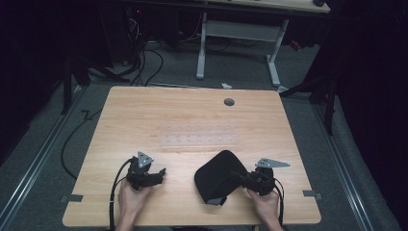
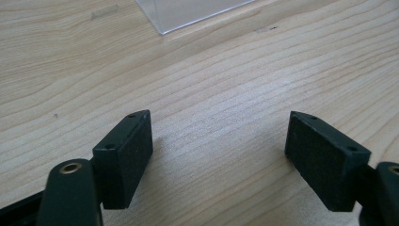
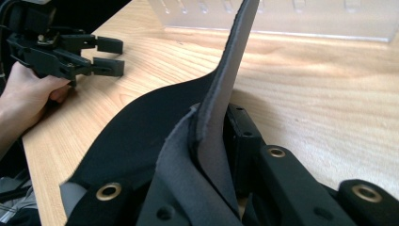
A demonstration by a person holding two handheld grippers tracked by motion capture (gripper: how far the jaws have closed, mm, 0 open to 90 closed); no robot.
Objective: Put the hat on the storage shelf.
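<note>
While lying flat mid-tabletop point(image 1: 144, 110), clear plastic strip point(image 1: 198, 139) beyond both tools, blocking nothing. Black fabric pouch point(image 1: 216, 175) near the front edge, right of centre, its rim pinched in the right tool point(image 1: 240, 176), jaws pressed together on it. Left tool point(image 1: 161, 174) near the front-left, spread wide with nothing between, held low and pointing toward the pouch.

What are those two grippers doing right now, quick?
Left gripper: open, nothing between its jaws, just above the wooden table.
Right gripper: closed on the edge of a black cloth pouch, lifting that edge.
</note>
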